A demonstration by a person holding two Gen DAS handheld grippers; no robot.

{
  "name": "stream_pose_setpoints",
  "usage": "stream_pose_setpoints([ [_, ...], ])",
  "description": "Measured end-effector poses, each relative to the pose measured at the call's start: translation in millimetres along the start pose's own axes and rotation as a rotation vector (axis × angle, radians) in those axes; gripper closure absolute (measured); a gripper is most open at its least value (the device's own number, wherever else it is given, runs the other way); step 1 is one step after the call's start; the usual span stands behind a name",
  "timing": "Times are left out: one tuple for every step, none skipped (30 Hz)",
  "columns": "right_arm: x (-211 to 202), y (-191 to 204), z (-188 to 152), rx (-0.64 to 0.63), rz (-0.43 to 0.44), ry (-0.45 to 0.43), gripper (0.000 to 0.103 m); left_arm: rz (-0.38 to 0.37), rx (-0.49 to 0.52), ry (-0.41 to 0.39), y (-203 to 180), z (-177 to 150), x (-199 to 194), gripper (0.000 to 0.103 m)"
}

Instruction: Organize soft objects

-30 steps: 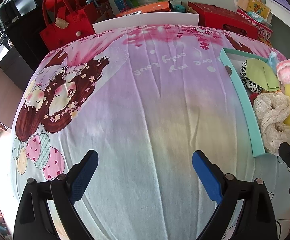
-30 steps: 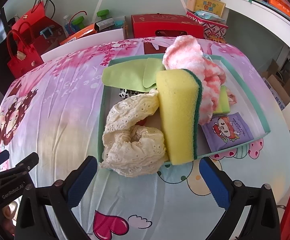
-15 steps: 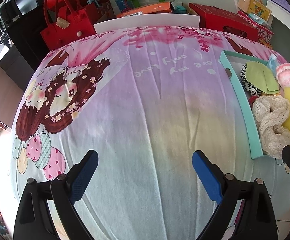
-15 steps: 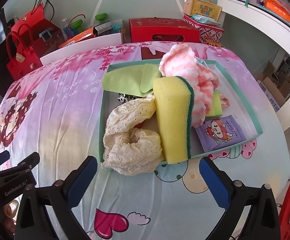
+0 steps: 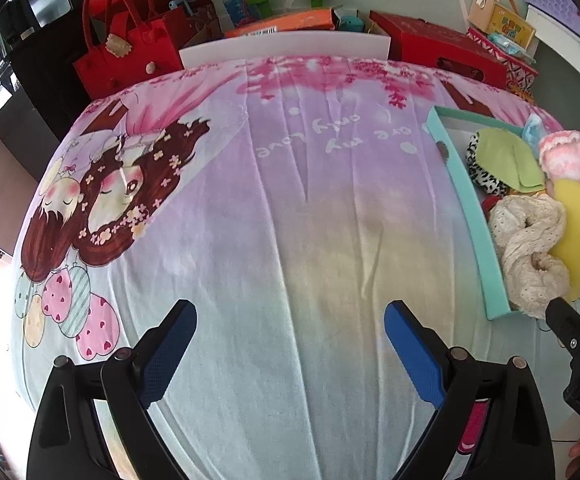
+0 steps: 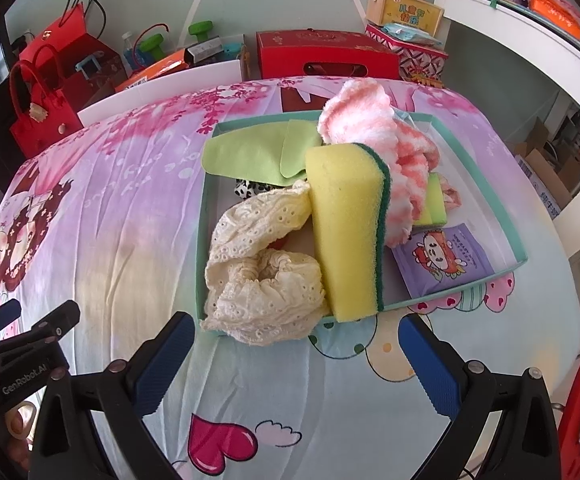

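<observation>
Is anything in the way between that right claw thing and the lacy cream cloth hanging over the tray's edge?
Nothing visible. The right hand-held gripper is open, and only bare bedsheet lies between it and the cream lace cloth, which spills over the teal tray at its near corner.

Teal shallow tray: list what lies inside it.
The teal shallow tray holds a yellow-and-green sponge, cream lace fabric, light green cloth, pink-white fluffy towel and purple cartoon packet. Black-and-white and red items underneath are mostly covered.

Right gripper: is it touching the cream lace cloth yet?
Apart. The right wrist view shows the open right gripper with printed sheet visible between its fingertips and the lace cloth.
</observation>
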State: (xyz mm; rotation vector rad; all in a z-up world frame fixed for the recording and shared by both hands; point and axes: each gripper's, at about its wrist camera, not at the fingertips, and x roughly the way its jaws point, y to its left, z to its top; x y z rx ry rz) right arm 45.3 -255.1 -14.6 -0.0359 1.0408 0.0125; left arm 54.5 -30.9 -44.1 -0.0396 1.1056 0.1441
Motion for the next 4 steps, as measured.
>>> stream_pose_setpoints([
  [-2.2,-0.4,-0.1,0.0,-0.001,-0.004,0.0,0.002,-0.001,-0.011,-0.1,-0.3,-2.2,0.008],
  [-5.2,-1.3,0.0,0.004,-0.001,-0.013,0.0,0.003,-0.001,-0.016,-0.3,-0.3,-3.6,0.008],
  [-7.6,-2.2,-0.4,0.007,-0.003,-0.02,0.0,-0.002,0.0,-0.019,-0.5,-0.3,-5.1,0.008],
  [-8.7,-2.4,-0.6,0.008,-0.004,-0.022,0.0,-0.006,0.0,-0.019,-0.3,0.0,-5.6,0.008],
])
